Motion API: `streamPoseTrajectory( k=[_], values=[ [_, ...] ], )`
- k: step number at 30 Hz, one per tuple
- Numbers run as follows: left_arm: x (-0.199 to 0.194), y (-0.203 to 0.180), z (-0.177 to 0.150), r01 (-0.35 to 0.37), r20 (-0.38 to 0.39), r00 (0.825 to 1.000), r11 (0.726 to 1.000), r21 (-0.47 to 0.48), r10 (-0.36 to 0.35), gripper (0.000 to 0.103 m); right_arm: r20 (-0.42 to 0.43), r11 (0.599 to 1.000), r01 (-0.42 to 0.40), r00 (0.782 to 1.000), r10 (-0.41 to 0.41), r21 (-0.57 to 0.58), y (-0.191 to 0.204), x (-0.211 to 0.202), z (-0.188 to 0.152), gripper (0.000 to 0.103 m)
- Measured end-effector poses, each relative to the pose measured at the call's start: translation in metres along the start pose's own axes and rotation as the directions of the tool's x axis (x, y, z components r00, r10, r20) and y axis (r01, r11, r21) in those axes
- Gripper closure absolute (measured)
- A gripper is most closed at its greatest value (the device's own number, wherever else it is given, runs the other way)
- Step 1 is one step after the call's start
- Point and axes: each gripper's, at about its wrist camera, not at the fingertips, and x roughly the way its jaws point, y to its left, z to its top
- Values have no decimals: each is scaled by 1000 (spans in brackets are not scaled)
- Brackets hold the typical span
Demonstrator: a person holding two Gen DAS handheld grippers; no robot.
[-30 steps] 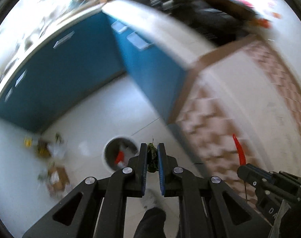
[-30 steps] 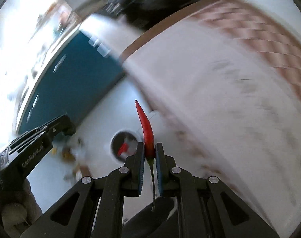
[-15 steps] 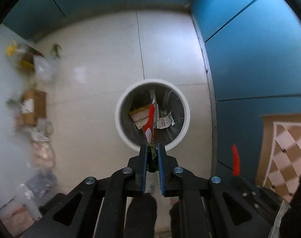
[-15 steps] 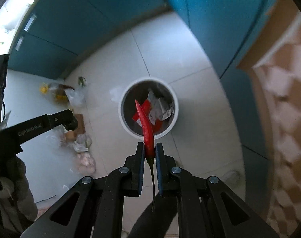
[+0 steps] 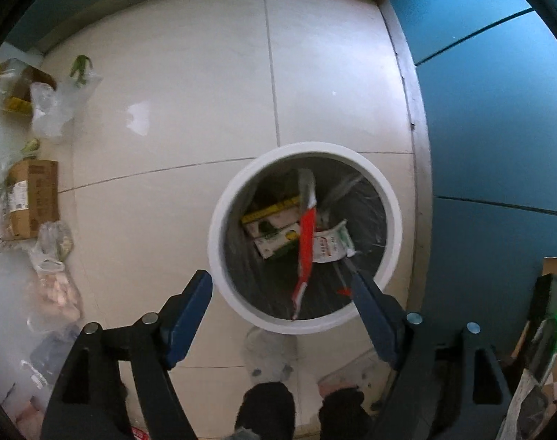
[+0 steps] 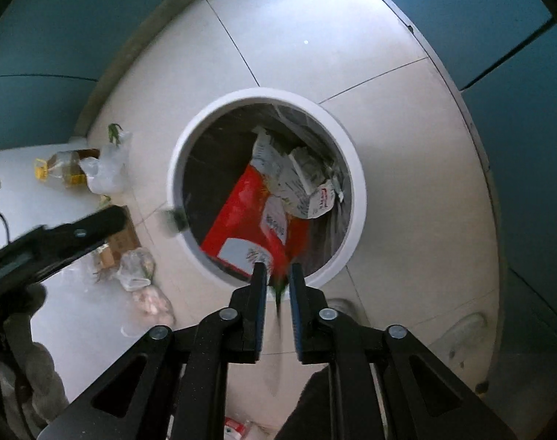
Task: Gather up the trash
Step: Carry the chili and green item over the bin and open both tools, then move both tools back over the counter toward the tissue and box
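Observation:
A round white trash bin (image 5: 227, 190) stands on the tiled floor, also in the right wrist view (image 6: 355, 168), holding wrappers and a red bag (image 6: 241, 216). My left gripper (image 5: 280, 288) is wide open and empty above the bin's near rim. A small dark green scrap (image 6: 174, 220) shows blurred in the air by the bin's left rim. My right gripper (image 6: 277, 275) hangs over the near rim, its jaws slightly parted; a blurred red chili with a green stem (image 6: 278, 286) sits between them, and I cannot tell if it is gripped.
Blue cabinet fronts (image 5: 498, 117) wall the floor on the right and at the back. Bags, an oil bottle (image 6: 64, 170) and a cardboard box (image 5: 31, 198) lie along the left. My shoes (image 5: 267, 352) stand just below the bin.
Both grippers moved closer over the bin. My left gripper opened and dropped its green scrap. My right jaws parted a little and the chili slid down between them.

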Motion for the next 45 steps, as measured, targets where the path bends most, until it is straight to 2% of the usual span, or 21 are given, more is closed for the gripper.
streamPoseTrajectory(
  k=[2, 3, 5, 7, 9, 11, 18, 25, 33, 38, 41, 45],
  values=[
    [-4, 4, -1, -28, 9, 1000, 1000, -5, 28, 10, 11, 1000, 20, 1000, -20, -7, -1, -3, 3, 56],
    [-11, 4, -4, -54, 22, 998, 999, 0, 54, 7, 24, 999, 31, 999, -31, -14, -2, -9, 2, 53],
    [-25, 3, -11, -97, 50, 994, 995, 10, 97, 5, 42, 998, 54, 998, -52, -30, 1, -21, 2, 48],
    [-45, 2, -21, -131, 79, 988, 991, 12, 130, 5, 73, 994, 92, 993, -88, -56, 5, -39, -2, 34],
    [-63, 0, -31, -144, 98, 985, 989, 12, 143, 5, 100, 988, 128, 988, -119, -85, 13, -58, -7, 10],
    [-79, -3, -41, -156, 115, 981, 988, 13, 154, 5, 133, 977, 174, 978, -158, -120, 23, -79, -14, 3],
    [-156, -13, -79, -188, 212, 960, 982, 5, 183, 5, 214, 960, 223, 959, -184, -171, 50, -164, -53, 0],
    [-235, -21, -120, -212, 278, 940, 977, 18, 198, 5, 277, 959, 213, 948, -157, -186, 68, -254, -96, 0],
    [-330, -33, -175, -183, 340, 926, 983, 27, 163, 5, 344, 955, 196, 932, -112, -221, 98, -359, -158, 0],
    [-374, -42, -204, -155, 367, 922, 986, 57, 124, 5, 378, 957, 182, 922, -86, -226, 109, -421, -198, 0],
    [-399, -50, -222, -151, 390, 914, 986, 73, 111, 5, 393, 956, 177, 916, -74, -232, 114, -454, -221, 0],
    [-428, -64, -237, -172, 425, 898, 981, 92, 117, 5, 405, 966, 126, 914, -25, -225, 115, -490, -249, 0]
  ],
)
